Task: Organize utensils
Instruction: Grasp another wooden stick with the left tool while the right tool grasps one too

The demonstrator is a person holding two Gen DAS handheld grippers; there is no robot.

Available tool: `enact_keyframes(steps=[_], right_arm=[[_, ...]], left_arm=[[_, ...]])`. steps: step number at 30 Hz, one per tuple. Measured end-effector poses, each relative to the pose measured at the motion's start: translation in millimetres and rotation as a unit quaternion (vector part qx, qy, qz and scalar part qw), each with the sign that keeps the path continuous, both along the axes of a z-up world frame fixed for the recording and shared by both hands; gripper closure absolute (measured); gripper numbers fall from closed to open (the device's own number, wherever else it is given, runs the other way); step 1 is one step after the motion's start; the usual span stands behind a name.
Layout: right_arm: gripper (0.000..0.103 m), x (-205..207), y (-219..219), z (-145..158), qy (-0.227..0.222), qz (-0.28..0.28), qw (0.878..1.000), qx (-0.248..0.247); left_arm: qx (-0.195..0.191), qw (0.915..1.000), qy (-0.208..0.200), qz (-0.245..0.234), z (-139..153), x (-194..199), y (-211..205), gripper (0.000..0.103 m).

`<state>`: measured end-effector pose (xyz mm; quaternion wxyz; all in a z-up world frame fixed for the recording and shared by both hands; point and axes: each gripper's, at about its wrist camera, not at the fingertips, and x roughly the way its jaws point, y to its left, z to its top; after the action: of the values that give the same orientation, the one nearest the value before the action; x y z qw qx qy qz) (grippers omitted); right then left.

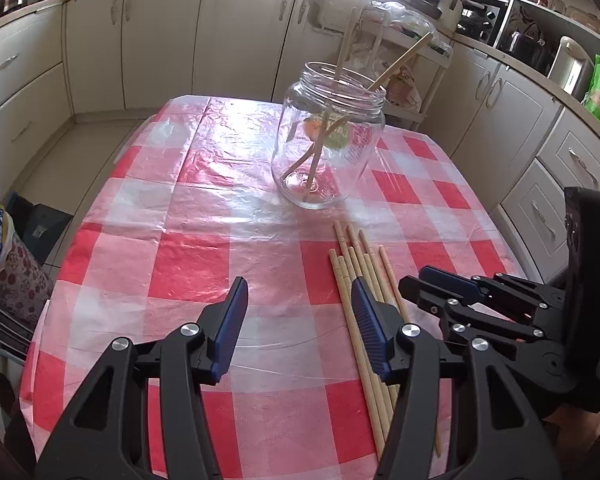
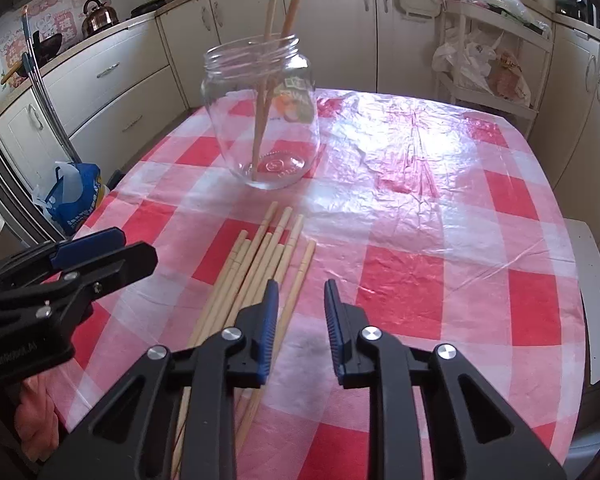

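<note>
A clear glass jar (image 1: 328, 140) (image 2: 262, 120) stands on the red-and-white checked tablecloth with wooden chopsticks (image 1: 400, 64) (image 2: 270, 20) leaning in it. Several loose chopsticks (image 1: 354, 264) (image 2: 260, 248) lie in a bundle on the cloth in front of the jar. My left gripper (image 1: 300, 296) (image 2: 116, 252) is open and empty, just left of the bundle, its right finger over the nearest sticks. My right gripper (image 2: 301, 292) (image 1: 416, 280) hovers open at the bundle's right side. The rightmost stick shows in its gap, lying on the cloth untouched.
The table (image 2: 440, 280) has bare cloth to the right of and behind the jar. Cream kitchen cabinets (image 1: 160, 40) ring the room. A white trolley with bags (image 2: 492, 72) stands behind the table, and a blue bag (image 2: 74, 196) sits on the floor at the left.
</note>
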<state>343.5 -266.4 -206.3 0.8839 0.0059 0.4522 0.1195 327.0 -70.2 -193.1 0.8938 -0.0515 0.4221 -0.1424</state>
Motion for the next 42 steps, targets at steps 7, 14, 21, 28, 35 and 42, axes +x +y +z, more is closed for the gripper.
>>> enact_keyframes(steps=[7, 14, 21, 28, 35, 42], right_arm=[[0.084, -1.8, -0.2, -12.7, 0.014, 0.011, 0.999, -0.046], [0.087, -1.3, -12.7, -12.3, 0.013, 0.012, 0.998, -0.052], [0.088, -2.0, -15.7, -11.8, 0.009, 0.018, 0.999, -0.045], [0.088, -3.2, -12.7, -11.3, 0.009, 0.029, 0.999, -0.042], [0.091, -1.5, -23.7, -10.2, 0.02, 0.02, 0.999, -0.032], [0.096, -0.9, -23.3, -10.2, 0.025, 0.029, 0.999, -0.02]], left_arm=[[0.014, 0.9995, 0.023, -0.015, -8.1, 6.0, -12.0, 0.051], [0.04, 0.9979, 0.045, -0.025, -20.7, 16.0, -27.6, 0.051], [0.077, 0.9954, 0.049, -0.029, -25.2, 18.3, -32.5, 0.051], [0.105, 0.9925, 0.055, -0.029, -22.9, 19.5, -39.9, 0.051], [0.148, 0.9853, 0.072, -0.046, -22.9, 22.8, -40.0, 0.051], [0.142, 0.9833, 0.071, -0.089, -21.7, 30.6, -51.9, 0.083]])
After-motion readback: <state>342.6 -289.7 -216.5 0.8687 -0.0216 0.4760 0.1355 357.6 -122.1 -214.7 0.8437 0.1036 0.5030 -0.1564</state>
